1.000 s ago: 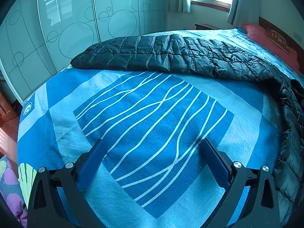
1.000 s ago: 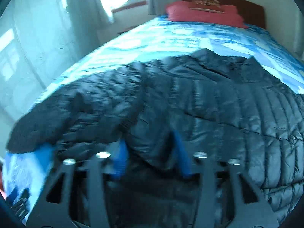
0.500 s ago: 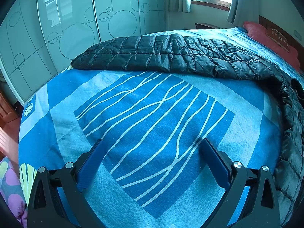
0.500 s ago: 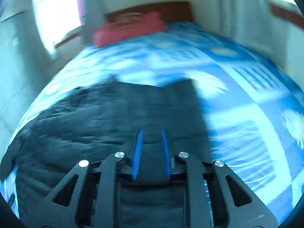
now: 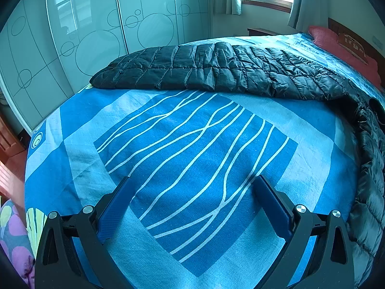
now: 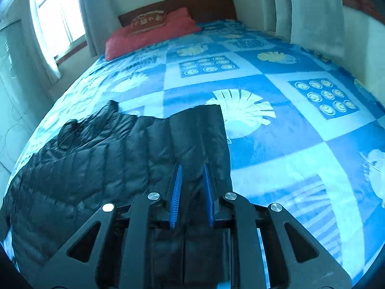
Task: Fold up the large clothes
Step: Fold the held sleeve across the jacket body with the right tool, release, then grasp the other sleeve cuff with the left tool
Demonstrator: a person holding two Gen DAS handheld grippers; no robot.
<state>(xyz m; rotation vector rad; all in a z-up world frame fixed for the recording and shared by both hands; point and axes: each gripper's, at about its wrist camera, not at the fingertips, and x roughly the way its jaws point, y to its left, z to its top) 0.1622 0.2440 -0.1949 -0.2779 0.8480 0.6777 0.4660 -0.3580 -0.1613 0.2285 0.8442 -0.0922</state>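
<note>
So the left gripper (image 5: 193, 187) was spread wide apart with nothing in it, hovering low over the blue bedspread (image 5: 192, 149), both blue fingers (image 5: 115, 204) pointing across the wavy-line square toward the far edge of the bed. It was well apart from the black puffer jacket (image 5: 216, 69), which lay stretched along the far side of the bed in that view and curved down the right edge of the frame, close by the gripper's right finger.

The right gripper (image 6: 192, 185) was clamped down on the jacket (image 6: 108, 159): its fingers (image 6: 176, 192) were nearly together with a ridge of black quilted fabric pinched between them. It pointed up the bed toward the headboard (image 6: 178, 4). From that camera the jacket spread off to the left, and a flat squared-off section reached forward past the fingertips, its end overlapping a pale fan print on the bedspread (image 6: 276, 125).

Other stuff around: a red pillow (image 6: 149, 33) sat up at the headboard, curtains (image 6: 312, 12) hung on the right with a window (image 6: 55, 14) on the left, and the left camera caught the frosted wardrobe doors (image 5: 96, 36) with circle patterns behind the bed. A purple patterned cloth (image 5: 14, 236) poked in at the bottom left corner of that view.
</note>
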